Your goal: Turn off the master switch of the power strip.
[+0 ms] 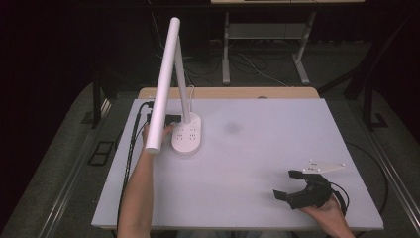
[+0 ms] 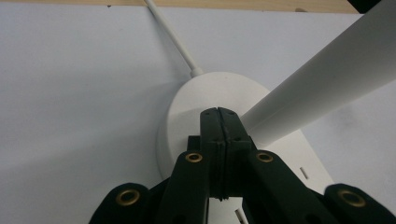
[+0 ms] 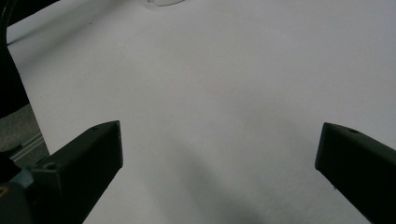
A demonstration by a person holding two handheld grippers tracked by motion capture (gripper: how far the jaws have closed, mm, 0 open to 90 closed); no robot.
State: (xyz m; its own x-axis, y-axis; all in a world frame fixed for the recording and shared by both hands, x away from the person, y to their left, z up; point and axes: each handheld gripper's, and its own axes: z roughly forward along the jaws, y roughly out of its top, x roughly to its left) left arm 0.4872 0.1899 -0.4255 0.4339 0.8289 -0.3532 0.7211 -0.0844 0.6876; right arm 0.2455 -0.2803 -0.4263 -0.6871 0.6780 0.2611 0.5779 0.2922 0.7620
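Low in the frame's right corner, your right gripper (image 1: 286, 184) rests just above the white table (image 1: 257, 148), its jaws spread wide with nothing between them. Your left forearm (image 1: 136, 193) runs up the left side to the lamp (image 1: 187, 135) at the upper left. There your left gripper (image 2: 218, 112) has its jaws pressed together, tips over the lamp's oval base; whether they touch it is hard to tell. The lamp's white cord (image 2: 170, 35) trails toward the table's far edge.
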